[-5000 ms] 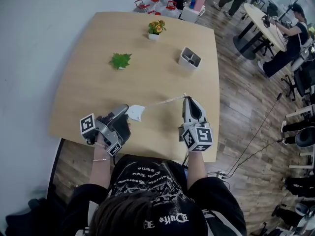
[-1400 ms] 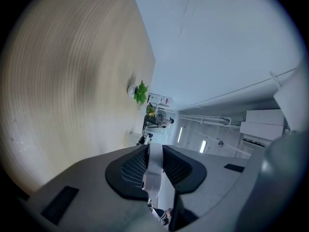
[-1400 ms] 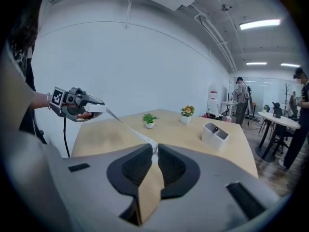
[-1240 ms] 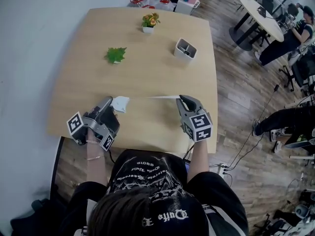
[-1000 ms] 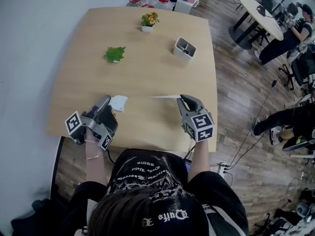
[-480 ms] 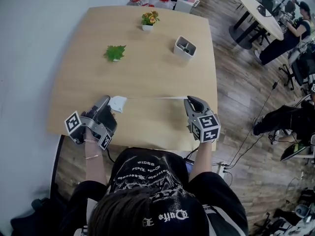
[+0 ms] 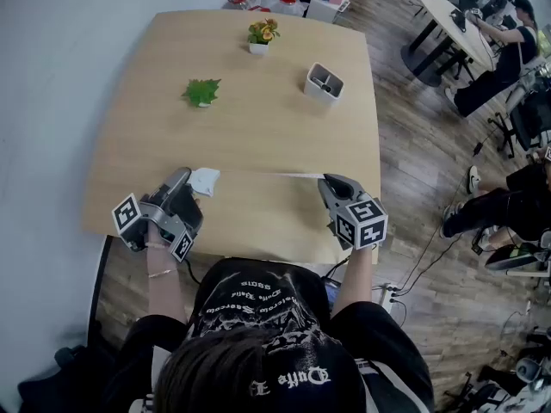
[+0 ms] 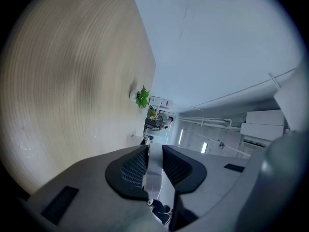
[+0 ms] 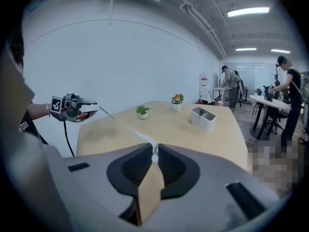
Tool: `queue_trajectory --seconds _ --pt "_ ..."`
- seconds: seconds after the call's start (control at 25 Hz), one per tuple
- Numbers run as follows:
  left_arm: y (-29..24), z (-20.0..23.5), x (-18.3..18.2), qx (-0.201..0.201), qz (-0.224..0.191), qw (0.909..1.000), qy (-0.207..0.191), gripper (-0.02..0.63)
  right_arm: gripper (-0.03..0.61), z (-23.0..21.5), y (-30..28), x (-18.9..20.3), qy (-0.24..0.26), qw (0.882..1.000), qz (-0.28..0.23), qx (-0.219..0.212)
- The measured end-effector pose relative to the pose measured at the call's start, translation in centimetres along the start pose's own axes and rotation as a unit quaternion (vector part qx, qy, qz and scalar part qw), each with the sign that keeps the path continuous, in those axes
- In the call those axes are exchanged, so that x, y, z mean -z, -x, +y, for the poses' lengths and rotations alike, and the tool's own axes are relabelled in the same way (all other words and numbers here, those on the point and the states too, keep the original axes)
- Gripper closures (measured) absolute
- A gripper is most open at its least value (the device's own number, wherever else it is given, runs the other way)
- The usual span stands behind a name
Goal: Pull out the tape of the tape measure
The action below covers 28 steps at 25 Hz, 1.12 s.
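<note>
My left gripper is shut on the white tape measure case near the table's left front. In the left gripper view the case sits clamped between the dark pads. A thin white tape runs from the case across the wooden table to my right gripper, which is shut on the tape's tip. Seen from the right gripper view, that tip is pinched between the jaws, and the tape stretches back to the left gripper.
A small green plant, a potted flower and a white two-slot holder stand on the far half of the table. People sit at a round table to the far right. The table's right edge lies close to my right gripper.
My right gripper has shifted right and toward the near edge, drawing the tape a little longer. The left gripper and case stay put.
</note>
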<state>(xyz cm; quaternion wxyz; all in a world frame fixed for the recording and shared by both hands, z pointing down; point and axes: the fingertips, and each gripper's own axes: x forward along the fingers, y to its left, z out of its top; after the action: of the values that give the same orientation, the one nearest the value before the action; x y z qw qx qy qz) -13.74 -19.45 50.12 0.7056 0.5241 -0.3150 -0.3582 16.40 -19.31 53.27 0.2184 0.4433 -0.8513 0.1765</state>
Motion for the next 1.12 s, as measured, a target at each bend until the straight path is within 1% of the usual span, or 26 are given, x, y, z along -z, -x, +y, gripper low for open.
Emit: queue_trajectory --seconds 0.16,0.32,0.56,0.72,0.96,1.04,1.12 --pt "0.0 -0.3 0.1 -0.010 0.000 0.9997 -0.022 0.528 0.537 0.4 0.0 0.4 -0.001 1.000 0.013 -0.021" --pt "-0.1 0.1 -0.1 -0.009 0.002 0.9999 -0.012 0.528 0.535 1.4 -0.4 0.8 0.001 0.999 0.022 -0.044" --pt "-0.3 0.1 0.5 -0.017 0.018 0.9996 -0.012 0.528 0.535 3.6 -0.6 0.5 0.005 0.994 0.032 -0.102" --pt "-0.2 0.0 0.4 -0.015 0.019 0.9996 -0.012 0.527 0.534 4.4 -0.4 0.8 0.006 0.991 0.041 -0.128" --pt "-0.2 0.0 0.1 -0.003 0.023 0.9997 -0.002 0.527 0.534 4.9 -0.3 0.1 -0.017 0.988 0.024 -0.154" --pt "-0.1 0.0 0.2 0.000 0.025 0.9997 0.003 0.528 0.534 5.4 -0.1 0.0 -0.029 0.984 0.023 -0.172" --pt "-0.1 0.0 0.2 -0.001 0.027 0.9996 0.005 0.527 0.534 6.7 0.3 0.1 -0.036 0.976 0.034 -0.213"
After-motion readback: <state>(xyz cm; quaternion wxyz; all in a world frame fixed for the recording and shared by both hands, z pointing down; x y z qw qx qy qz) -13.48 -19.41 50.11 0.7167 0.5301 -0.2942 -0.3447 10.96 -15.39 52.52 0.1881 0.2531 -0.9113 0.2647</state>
